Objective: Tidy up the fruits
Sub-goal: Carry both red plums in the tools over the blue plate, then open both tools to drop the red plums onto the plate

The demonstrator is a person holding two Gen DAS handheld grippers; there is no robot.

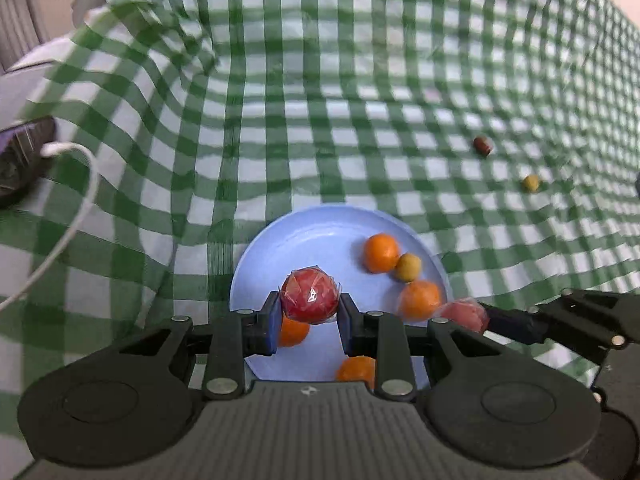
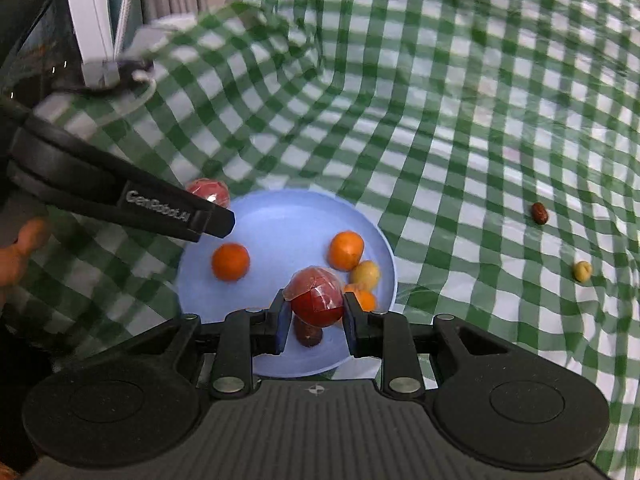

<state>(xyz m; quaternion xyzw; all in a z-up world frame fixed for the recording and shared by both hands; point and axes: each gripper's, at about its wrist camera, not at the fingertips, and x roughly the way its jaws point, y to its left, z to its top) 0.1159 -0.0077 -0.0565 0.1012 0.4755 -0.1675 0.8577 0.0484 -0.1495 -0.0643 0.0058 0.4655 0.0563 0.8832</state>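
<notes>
A light blue plate (image 1: 320, 228) (image 2: 280, 216) lies on the green checked cloth and holds several oranges (image 1: 381, 252) (image 2: 230, 261) and a small yellow-green fruit (image 1: 408, 267) (image 2: 366, 274). My left gripper (image 1: 309, 312) is shut on a red wrapped fruit (image 1: 310, 294) above the plate. My right gripper (image 2: 316, 316) is shut on another red wrapped fruit (image 2: 317, 300) over the plate's near right part, with a dark red fruit (image 2: 308, 334) under it. Each gripper shows in the other's view, the right one (image 1: 520, 322) with its fruit (image 1: 466, 314), the left one (image 2: 216, 220) with its fruit (image 2: 208, 192).
A dark red fruit (image 1: 482, 146) (image 2: 539, 213) and a small yellow-green fruit (image 1: 531, 183) (image 2: 582, 271) lie loose on the cloth to the right of the plate. A white cable (image 1: 76, 216) and a dark object (image 1: 24, 156) lie at the left. The cloth is wrinkled at the far left.
</notes>
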